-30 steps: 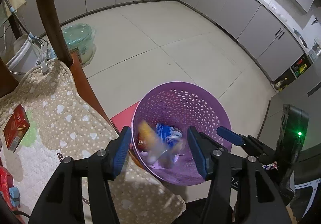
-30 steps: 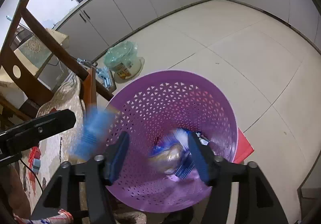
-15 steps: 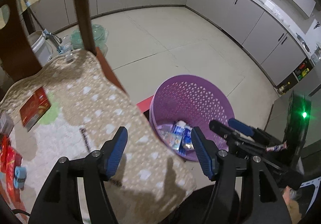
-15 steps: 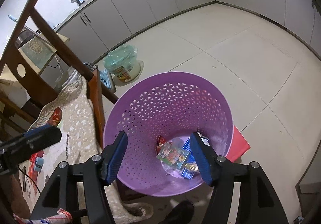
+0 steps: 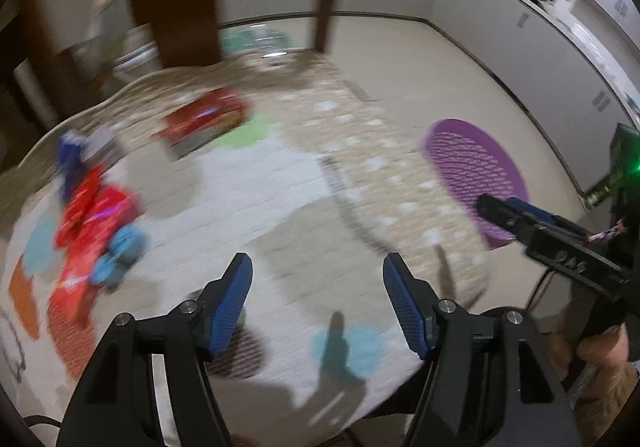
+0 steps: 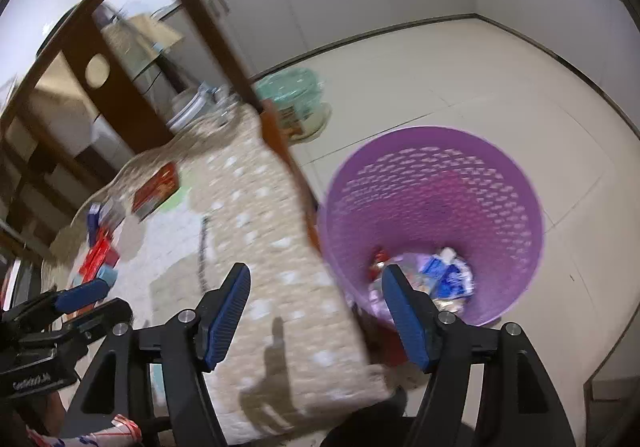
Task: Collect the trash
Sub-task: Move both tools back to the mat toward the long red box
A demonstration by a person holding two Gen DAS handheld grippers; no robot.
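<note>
One purple bin [image 6: 432, 223] on the floor, right of frame in the right wrist view, wrappers [image 6: 444, 279] at its bottom. One tabletop [image 5: 280, 207] under a dotted cloth. Red box [image 5: 202, 123] upper left; blurred red packets [image 5: 92, 215] far left, count unclear. Left gripper [image 5: 316, 303] fingers wide, opening, empty, over the cloth, packets well left of them. Right gripper [image 6: 314, 311] fingers wide, opening, empty, straddling the tabletop edge, wrappers just beyond its right finger.
</note>
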